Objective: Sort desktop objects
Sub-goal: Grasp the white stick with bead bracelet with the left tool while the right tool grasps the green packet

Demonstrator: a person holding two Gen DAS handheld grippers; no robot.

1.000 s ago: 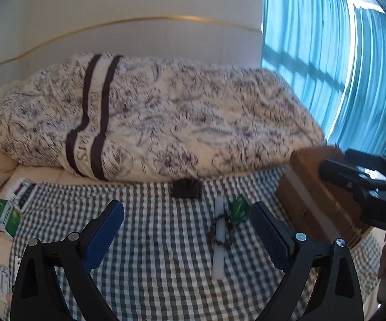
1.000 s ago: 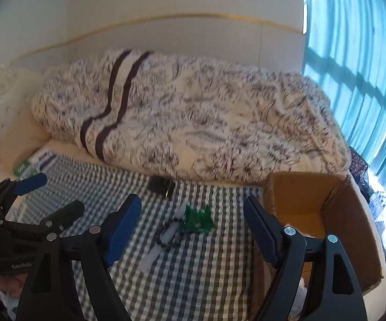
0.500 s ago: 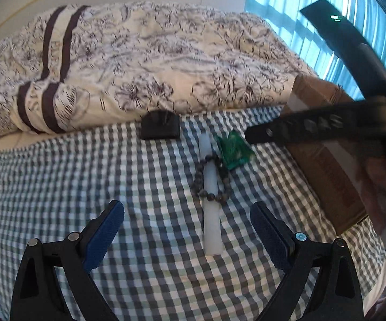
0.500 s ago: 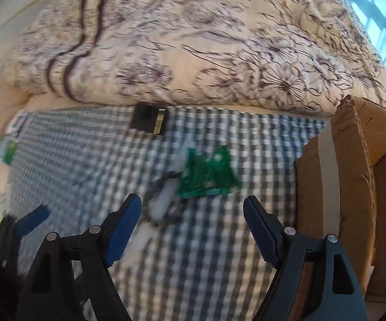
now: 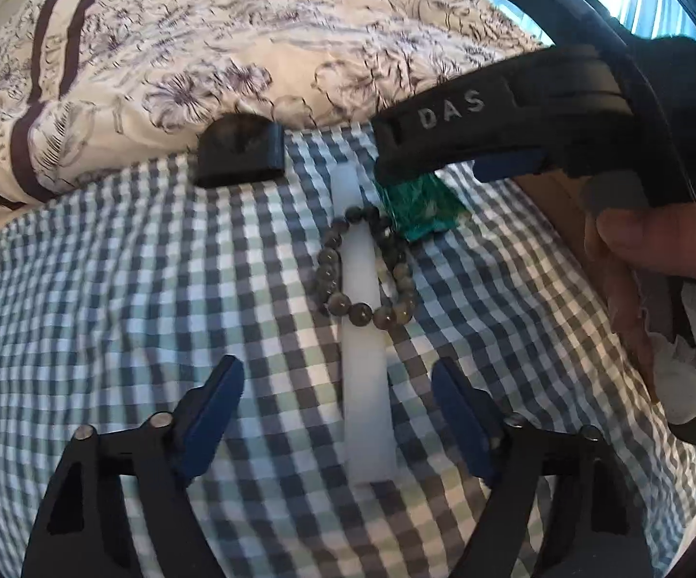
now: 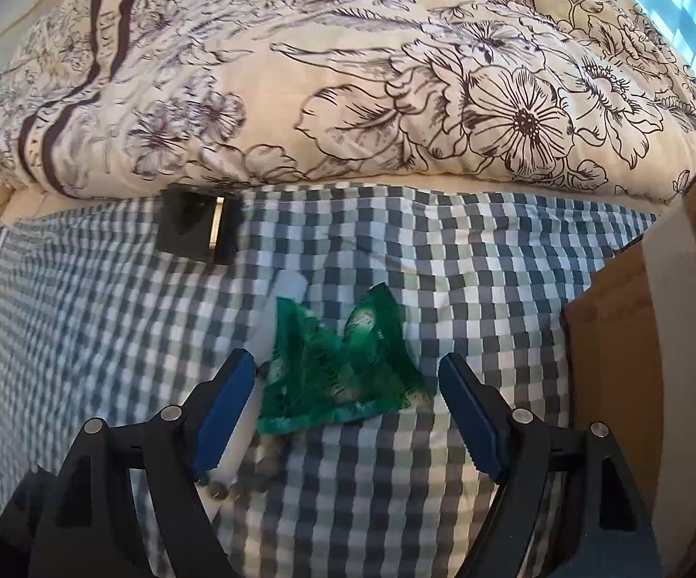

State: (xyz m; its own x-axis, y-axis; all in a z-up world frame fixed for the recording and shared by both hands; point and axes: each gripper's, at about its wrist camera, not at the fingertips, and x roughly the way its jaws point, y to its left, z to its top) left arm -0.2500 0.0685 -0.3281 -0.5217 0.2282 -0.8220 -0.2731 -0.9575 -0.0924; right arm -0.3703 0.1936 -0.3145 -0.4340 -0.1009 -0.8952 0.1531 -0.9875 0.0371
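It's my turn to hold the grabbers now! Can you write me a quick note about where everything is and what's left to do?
Left hand-held gripper: open, empty, straddling the near end of the long white plastic stick.
Right hand-held gripper: open, empty, around the crumpled green mesh bag.
All on the checked cloth: the brown beaded bracelet looped around the stick, the bag beside it, the small black box by the flowered quilt. The brown cardboard box stands at the right.
Done: nothing picked up yet.
Left: grab each thing and sort it, probably into the cardboard box.
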